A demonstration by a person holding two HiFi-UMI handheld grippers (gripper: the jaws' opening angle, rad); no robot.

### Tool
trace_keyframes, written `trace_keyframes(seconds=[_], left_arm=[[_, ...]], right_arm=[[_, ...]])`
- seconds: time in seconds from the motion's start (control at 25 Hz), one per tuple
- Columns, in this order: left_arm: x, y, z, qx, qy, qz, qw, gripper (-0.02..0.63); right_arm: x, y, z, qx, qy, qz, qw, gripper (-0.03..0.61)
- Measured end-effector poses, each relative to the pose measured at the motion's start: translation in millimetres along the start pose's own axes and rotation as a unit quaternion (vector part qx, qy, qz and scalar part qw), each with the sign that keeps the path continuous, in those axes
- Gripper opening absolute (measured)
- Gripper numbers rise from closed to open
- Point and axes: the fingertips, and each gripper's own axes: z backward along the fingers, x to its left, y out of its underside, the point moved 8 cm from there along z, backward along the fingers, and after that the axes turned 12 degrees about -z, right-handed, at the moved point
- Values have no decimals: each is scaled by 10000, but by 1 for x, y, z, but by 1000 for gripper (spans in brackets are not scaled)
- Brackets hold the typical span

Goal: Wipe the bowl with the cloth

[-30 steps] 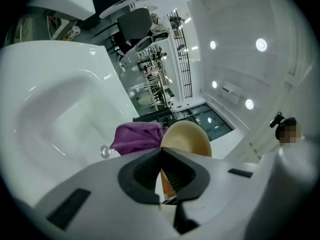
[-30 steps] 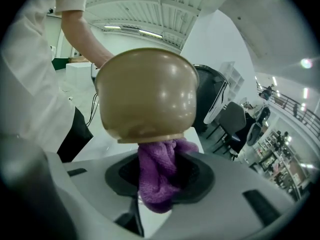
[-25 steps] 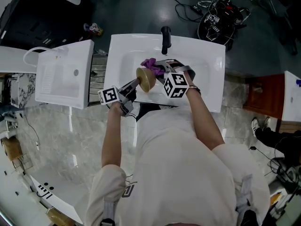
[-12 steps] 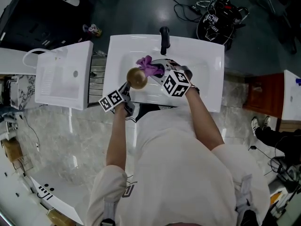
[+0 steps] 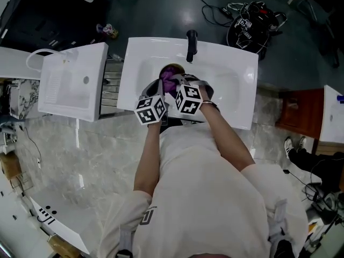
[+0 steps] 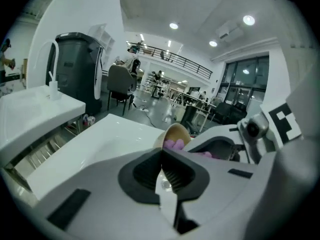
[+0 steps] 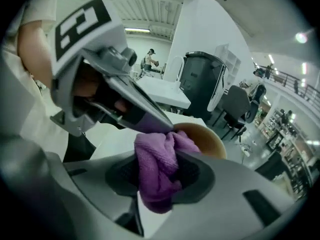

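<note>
Large open indoor hall, more a test lab or workshop than a home. White washbasin with black tap stands free on a marble-look floor, second basin unit beside it. Cable tangle lies beyond. Ceiling spotlights, mezzanine railing, office chair, glass wall.

Nubby, matt purple cloth; smooth, matt tan bowl; glossy white sink.

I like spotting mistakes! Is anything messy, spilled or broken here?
Nothing stands out. The left gripper holds the bowl tipped over the sink, and the right gripper pushes the purple cloth into it. No spill or crack shows.
</note>
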Motion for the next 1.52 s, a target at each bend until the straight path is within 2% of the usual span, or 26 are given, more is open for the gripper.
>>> trace_keyframes(seconds=[0.16, 0.32, 0.44, 0.6, 0.76, 0.92, 1.24, 1.36, 1.52], left_arm=[[-13, 0, 2, 81, 166, -165, 9997, 9], [-15, 4, 4, 249, 96, -473, 9985, 9], [-17, 5, 3, 336, 93, -600, 9976, 9], [-17, 5, 4, 326, 67, -610, 9976, 9], [-11, 2, 8, 187, -32, -439, 9989, 9], [0, -2, 14, 19, -204, -188, 9996, 9], [8, -9, 16, -101, -159, 134, 9997, 9], [0, -6, 12, -17, 67, 156, 9999, 9], [-11, -3, 10, 119, 224, 6, 9997, 9]], right_arm=[[-9, -2, 3, -116, 292, 0, 9995, 121], [-11, -4, 6, -211, 515, 118, 9984, 121], [-16, -5, 9, -271, 751, -12, 9968, 121], [-27, 0, 10, -127, 1145, -121, 9933, 121], [-32, 8, 9, 187, 1360, -114, 9905, 123], [-28, 11, 6, 424, 1152, -115, 9924, 123], [1, 2, -1, 566, 55, 200, 9982, 123], [2, -7, 1, 264, 18, 230, 9994, 121], [-6, -10, 7, -30, 283, 186, 9994, 121]])
